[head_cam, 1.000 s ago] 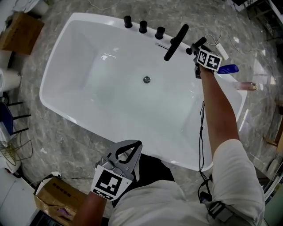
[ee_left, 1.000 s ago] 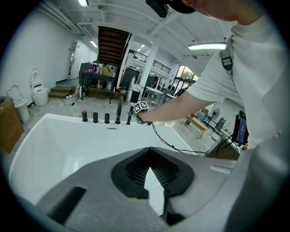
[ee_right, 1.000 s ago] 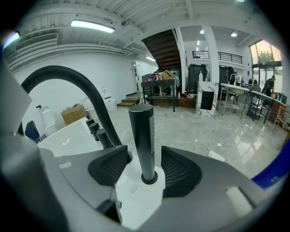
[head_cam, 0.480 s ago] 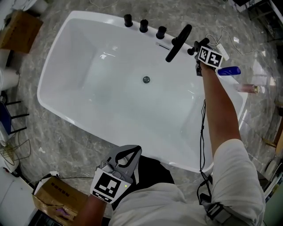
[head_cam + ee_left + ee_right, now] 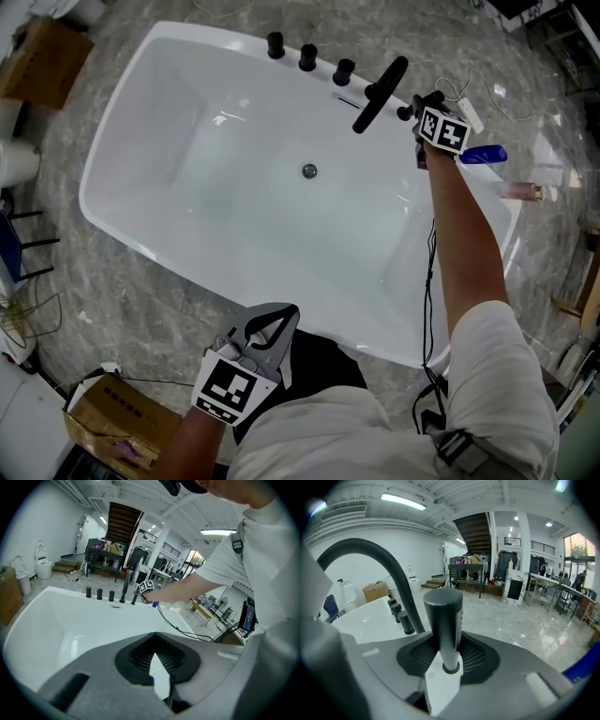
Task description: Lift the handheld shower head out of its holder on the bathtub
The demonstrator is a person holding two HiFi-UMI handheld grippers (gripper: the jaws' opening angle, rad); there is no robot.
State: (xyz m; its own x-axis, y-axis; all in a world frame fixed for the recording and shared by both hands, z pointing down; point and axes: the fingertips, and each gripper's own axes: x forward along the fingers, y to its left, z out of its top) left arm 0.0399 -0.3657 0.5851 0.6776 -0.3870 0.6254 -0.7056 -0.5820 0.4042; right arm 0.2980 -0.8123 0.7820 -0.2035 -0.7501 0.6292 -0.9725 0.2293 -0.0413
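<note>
The white bathtub (image 5: 150, 56) fills the head view. On its far rim the black handheld shower head (image 5: 409, 108) stands upright in its holder. My right gripper (image 5: 424, 111) is at it, and its jaws have just been closing. In the right gripper view the black cylinder of the shower head (image 5: 443, 616) stands between the pads of the right gripper (image 5: 449, 641), which press on both its sides. My left gripper (image 5: 278, 314) hangs over the tub's near rim, far from the fixtures. It is shut, and nothing is held in the left gripper (image 5: 153, 641).
A long black spout (image 5: 380, 92) and three black knobs (image 5: 307, 56) stand left of the shower head on the rim. A blue object (image 5: 483, 153) lies by my right hand. Cardboard boxes (image 5: 47, 61) (image 5: 117, 422) stand on the marble floor. A cable (image 5: 429, 281) hangs under my right arm.
</note>
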